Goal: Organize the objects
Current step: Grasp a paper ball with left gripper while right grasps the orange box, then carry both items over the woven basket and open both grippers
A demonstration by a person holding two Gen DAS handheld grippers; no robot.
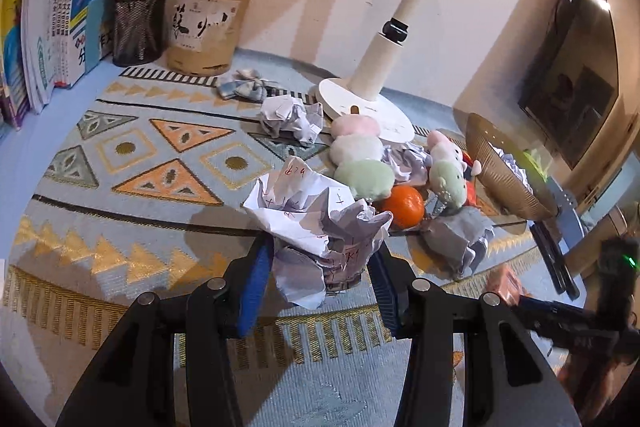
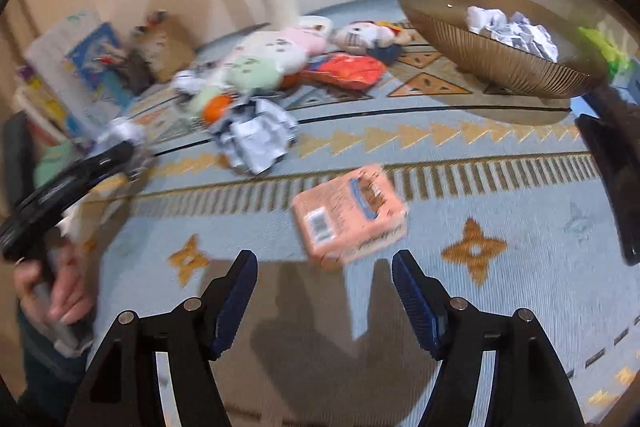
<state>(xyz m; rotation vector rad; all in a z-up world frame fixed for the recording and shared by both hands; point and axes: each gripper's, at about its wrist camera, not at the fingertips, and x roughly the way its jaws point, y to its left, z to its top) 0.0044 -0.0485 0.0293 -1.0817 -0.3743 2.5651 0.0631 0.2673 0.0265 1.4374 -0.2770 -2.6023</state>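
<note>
My left gripper (image 1: 320, 247) has its blue pads on either side of a large crumpled paper ball (image 1: 316, 227) with red writing, pressed against it on the patterned mat. More crumpled paper lies further back (image 1: 290, 117) and to the right (image 1: 456, 239). My right gripper (image 2: 324, 263) is open and empty, just in front of a pink tissue pack (image 2: 350, 215), which also shows in the left wrist view (image 1: 506, 285). A brown ribbed bowl (image 2: 488, 55) at the far right holds crumpled paper (image 2: 516, 31). The right wrist view is blurred.
A white lamp base (image 1: 368, 107) stands behind plush toys (image 1: 360, 163) and an orange (image 1: 404, 207). Two pen holders (image 1: 138, 23) (image 1: 208, 27) and books (image 1: 60, 11) line the back left wall. A checked bow (image 1: 244, 89) lies near them. A dark screen (image 1: 572, 67) is at the right.
</note>
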